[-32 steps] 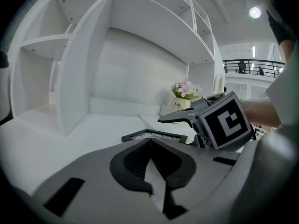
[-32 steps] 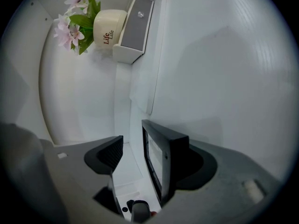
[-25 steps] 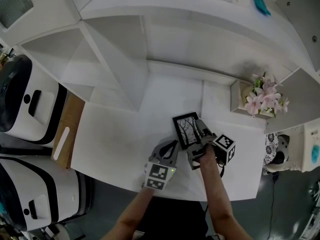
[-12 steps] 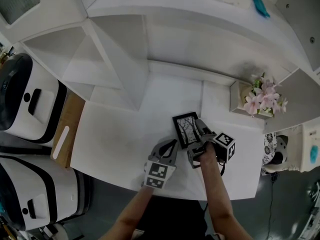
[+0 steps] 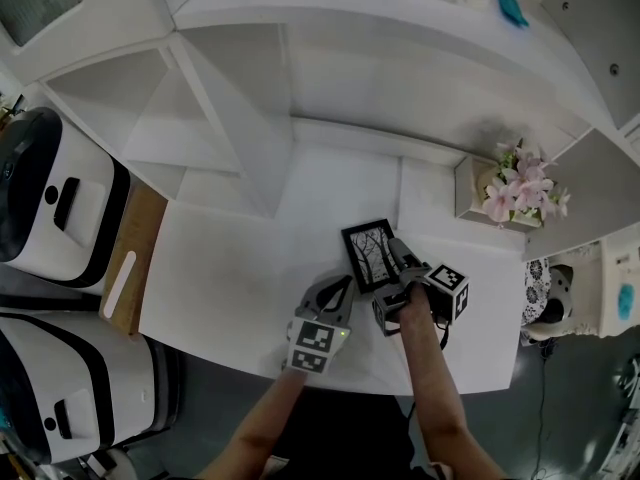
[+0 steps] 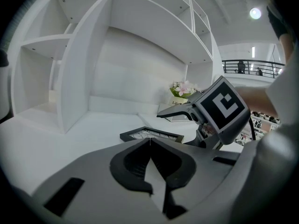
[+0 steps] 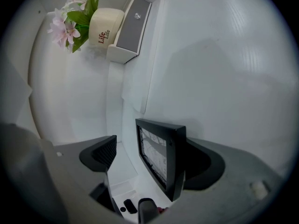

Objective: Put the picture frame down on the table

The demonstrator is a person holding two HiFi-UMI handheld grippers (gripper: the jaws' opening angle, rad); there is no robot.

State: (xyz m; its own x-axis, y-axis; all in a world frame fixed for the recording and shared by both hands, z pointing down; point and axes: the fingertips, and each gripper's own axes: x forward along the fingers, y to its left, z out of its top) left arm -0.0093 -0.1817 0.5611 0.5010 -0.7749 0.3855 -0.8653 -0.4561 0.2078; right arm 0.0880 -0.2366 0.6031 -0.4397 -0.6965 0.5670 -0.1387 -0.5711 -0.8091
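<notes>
A small black picture frame (image 5: 369, 255) lies on the white desk (image 5: 225, 268) between the right gripper's (image 5: 397, 265) parted fingers, touching only one; the left gripper's (image 5: 338, 290) fingers are pressed together, empty.

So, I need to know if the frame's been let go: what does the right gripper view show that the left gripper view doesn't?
Only the right gripper view: the right gripper's jaws stand apart, with the picture frame between them, against one jaw and with a gap to the other. Only the left gripper view: the left gripper shut on nothing, the right gripper's marker cube, and the frame lying about flat on the table. Both: the frame and the pink flowers.
</notes>
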